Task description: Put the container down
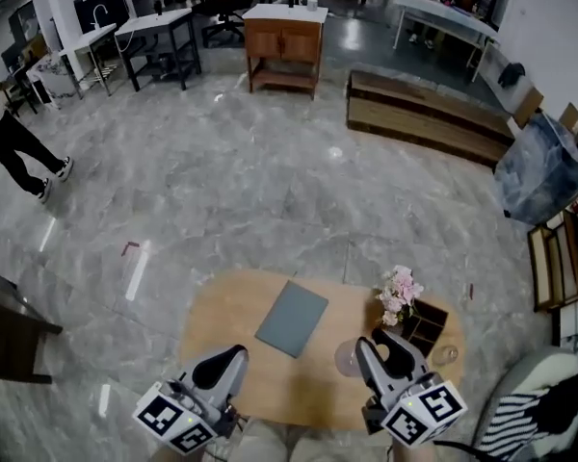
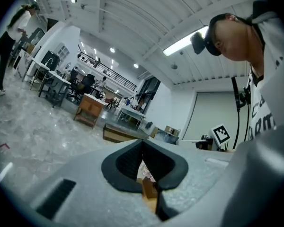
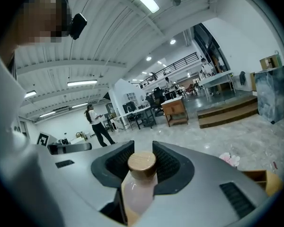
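The right gripper (image 3: pixel 141 148) has its jaws part-way open and pressed on a pale pink translucent container (image 3: pixel 139 188). It holds the container high up, just under the round wooden lid (image 3: pixel 142 161). That grip leaves the container upright with its body hanging below the jaws, which probably lets the base meet a surface flat and keeps the contents in. Its base is out of sight, so I cannot tell whether it already touches anything.

In the head view both grippers sit at the near edge of the oval wooden table (image 1: pixel 231 306), the likely place to set it down. A grey-blue flat pad (image 1: pixel 292 319) lies mid-table. A bunch of pink flowers (image 1: pixel 400 289) stands just beside a dark compartmented wooden box (image 1: pixel 424 323) on the right. The bare wood between pad and box, right ahead of the right gripper, looks like the sensible landing spot, since it is free of things to knock.

The left gripper (image 2: pixel 142 148) has its pads together on nothing. It sits well apart to the left, seemingly kept out of the way, since one grip is enough for this job
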`<action>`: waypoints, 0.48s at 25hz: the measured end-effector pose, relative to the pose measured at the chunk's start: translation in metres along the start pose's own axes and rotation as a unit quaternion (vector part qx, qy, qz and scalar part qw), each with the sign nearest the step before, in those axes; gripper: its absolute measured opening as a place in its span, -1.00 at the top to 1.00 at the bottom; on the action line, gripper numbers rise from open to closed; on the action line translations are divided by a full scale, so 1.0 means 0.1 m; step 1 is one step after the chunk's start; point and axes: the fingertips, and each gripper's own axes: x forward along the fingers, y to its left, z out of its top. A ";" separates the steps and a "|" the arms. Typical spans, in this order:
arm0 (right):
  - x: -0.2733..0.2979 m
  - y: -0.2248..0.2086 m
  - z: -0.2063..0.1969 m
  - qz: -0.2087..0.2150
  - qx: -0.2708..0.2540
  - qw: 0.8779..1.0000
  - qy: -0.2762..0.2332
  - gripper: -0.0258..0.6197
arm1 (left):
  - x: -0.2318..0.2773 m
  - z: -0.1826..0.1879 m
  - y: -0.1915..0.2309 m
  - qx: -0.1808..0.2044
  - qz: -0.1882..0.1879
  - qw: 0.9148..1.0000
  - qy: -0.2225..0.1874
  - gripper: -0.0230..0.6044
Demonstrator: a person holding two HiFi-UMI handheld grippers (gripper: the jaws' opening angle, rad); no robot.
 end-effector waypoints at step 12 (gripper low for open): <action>0.49 -0.58 -1.36 -0.034 0.059 0.995 0.079 0.54 | 0.51 -1.26 0.49 -0.041 -0.002 0.995 0.095 0.88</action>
